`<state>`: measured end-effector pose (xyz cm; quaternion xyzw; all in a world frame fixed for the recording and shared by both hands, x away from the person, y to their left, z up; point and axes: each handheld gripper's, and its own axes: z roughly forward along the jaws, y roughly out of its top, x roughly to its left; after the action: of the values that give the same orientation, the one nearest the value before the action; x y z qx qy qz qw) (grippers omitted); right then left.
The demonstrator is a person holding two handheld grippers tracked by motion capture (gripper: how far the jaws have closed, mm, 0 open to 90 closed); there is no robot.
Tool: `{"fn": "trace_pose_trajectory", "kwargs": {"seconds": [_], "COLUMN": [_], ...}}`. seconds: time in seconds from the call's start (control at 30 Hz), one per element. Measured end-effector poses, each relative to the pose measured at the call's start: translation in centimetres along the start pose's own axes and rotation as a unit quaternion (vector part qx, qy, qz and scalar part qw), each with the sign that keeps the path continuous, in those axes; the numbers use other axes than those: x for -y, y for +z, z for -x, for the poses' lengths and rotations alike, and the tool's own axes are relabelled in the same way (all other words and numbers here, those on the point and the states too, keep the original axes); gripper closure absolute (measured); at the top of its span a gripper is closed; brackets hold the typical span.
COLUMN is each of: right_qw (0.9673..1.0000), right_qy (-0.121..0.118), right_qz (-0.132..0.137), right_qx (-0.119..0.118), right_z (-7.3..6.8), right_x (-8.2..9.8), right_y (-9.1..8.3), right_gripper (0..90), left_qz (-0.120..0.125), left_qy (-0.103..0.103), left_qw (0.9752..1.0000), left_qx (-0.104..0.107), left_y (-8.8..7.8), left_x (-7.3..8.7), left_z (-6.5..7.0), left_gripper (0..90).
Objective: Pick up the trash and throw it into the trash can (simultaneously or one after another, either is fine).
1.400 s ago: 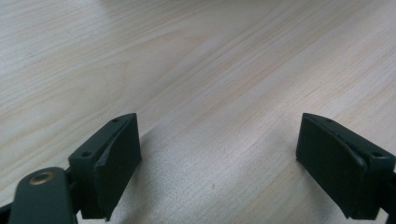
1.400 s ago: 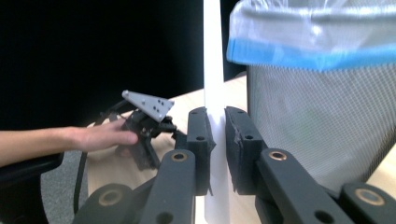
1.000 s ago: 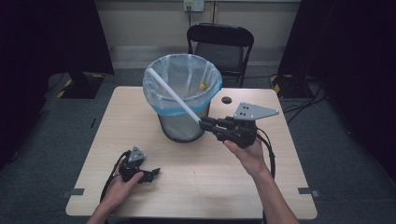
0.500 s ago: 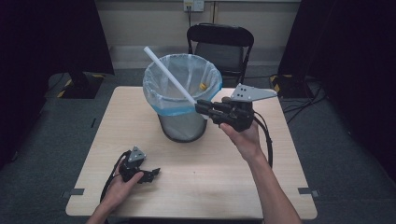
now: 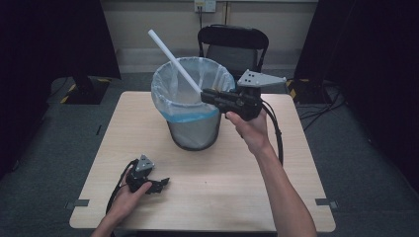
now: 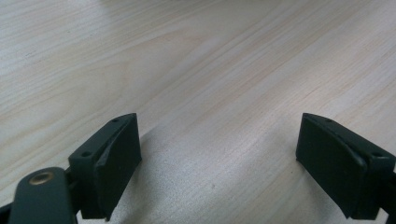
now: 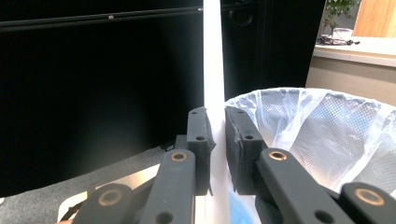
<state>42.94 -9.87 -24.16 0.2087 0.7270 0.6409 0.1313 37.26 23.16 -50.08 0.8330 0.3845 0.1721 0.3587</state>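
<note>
On the counter (image 5: 148, 123), as I read it from my station:

Right gripper (image 5: 203, 95): in my right hand, held up off the counter at the near-right rim of the bin, body level and pointing left across the bin's mouth.
Right jaws: closed on the white tube — in the right gripper view (image 7: 214, 135) the two pads press it from either side.
White tube (image 5: 174, 60): a long, straight, pale stick, gripped at its lower end; from the jaws it slants up and away to the far left, passing over the open bin, with its free end high above the far-left rim. In the right gripper view (image 7: 212, 56) it runs straight up from between the pads.
Bin (image 5: 192, 133): a mesh wastebasket lined with a clear bag with a blue tint, standing on the far middle of the counter; its bagged rim also shows in the right gripper view (image 7: 327, 121).
Left gripper (image 5: 157, 183): resting on the near-left part of the counter under my left hand, well apart from the bin.
Left jaws: open wide — in the left gripper view (image 6: 219, 158) there is bare wood between them.
Chair (image 5: 232, 44): black, behind the far edge of the counter, past the bin.
Floor: grey carpet around the counter.
</note>
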Motion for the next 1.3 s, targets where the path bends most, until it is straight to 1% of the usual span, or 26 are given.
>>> {"fn": "trace_pose_trajectory", "kwargs": {"seconds": [0.1, 0.27, 0.33, 0.37, 0.43, 0.6, 0.73, 0.87, 0.97, 1.0, 1.1, 1.13, 1.23, 1.3], "right_qw": [1.0000, 1.0000, 0.9999, 0.9999, 0.9998, 0.9997, 0.9993, 0.9992, 0.9991, 0.9989, 0.9987, 0.9985, 0.9982, 0.9976], "right_qy": [0.001, -0.003, -0.004, -0.003, -0.001, 0.003, 0.008, 0.012, 0.016, 0.018, 0.018, 0.017, 0.015, 0.020], "right_qz": [0.001, 0.003, 0.000, -0.006, -0.008, -0.005, -0.010, -0.009, -0.009, -0.013, -0.019, -0.027, -0.032, -0.035], "right_qx": [0.000, 0.008, 0.009, 0.013, 0.016, 0.022, 0.034, 0.037, 0.038, 0.041, 0.043, 0.045, 0.049, 0.057], "right_z": [0.2, 0.6, 0.7, 1.0, 1.3, 1.8, 2.7, 3.2, 3.4, 3.8, 4.1, 4.2, 4.4, 4.9], "right_x": [-0.3, -1.5, -1.5, -1.5, -1.5, -2.0, -2.5, -2.6, -2.5, -2.5, -2.6, -2.6, -2.6, -2.7], "right_y": [0.2, 0.7, 0.9, 1.2, 1.4, 1.9, 2.5, 2.9, 3.2, 3.5, 3.8, 4.0, 4.1, 4.2], "right_gripper": [81.0, 81.0, 81.0, 81.0, 81.0, 80.9, 80.9, 80.9, 80.9, 80.9, 80.8, 80.8, 80.7, 80.7], "left_qz": [0.000, 0.000, 0.000, 0.000, 0.000, 0.000, 0.000, 0.000, 0.000, 0.000, 0.000, 0.000, -0.001, 0.000], "left_qy": [0.000, 0.000, 0.000, 0.000, 0.000, 0.000, 0.000, 0.000, 0.000, 0.000, 0.000, 0.000, 0.000, 0.000], "left_qw": [1.0000, 1.0000, 1.0000, 1.0000, 1.0000, 1.0000, 1.0000, 1.0000, 1.0000, 1.0000, 1.0000, 1.0000, 1.0000, 1.0000], "left_qx": [0.000, 0.000, 0.000, 0.000, 0.000, 0.000, 0.000, -0.003, 0.000, 0.000, -0.001, 0.000, -0.002, 0.000], "left_y": [0.0, 0.0, 0.0, 0.0, 0.0, 0.0, 0.0, 0.0, 0.0, 0.0, 0.0, 0.0, 0.0, 0.0], "left_x": [0.0, 0.0, 0.0, 0.0, 0.0, 0.0, 0.0, 0.0, 0.0, 0.0, 0.0, 0.0, 0.0, 0.0], "left_z": [0.0, 0.0, 0.0, 0.0, 0.0, 0.0, 0.0, 0.0, 0.0, 0.0, 0.0, 0.0, 0.0, 0.0], "left_gripper": [13.5, 13.5, 13.5, 13.5, 13.5, 13.5, 13.5, 13.5, 13.5, 13.5, 13.5, 13.5, 13.5, 13.5]}}
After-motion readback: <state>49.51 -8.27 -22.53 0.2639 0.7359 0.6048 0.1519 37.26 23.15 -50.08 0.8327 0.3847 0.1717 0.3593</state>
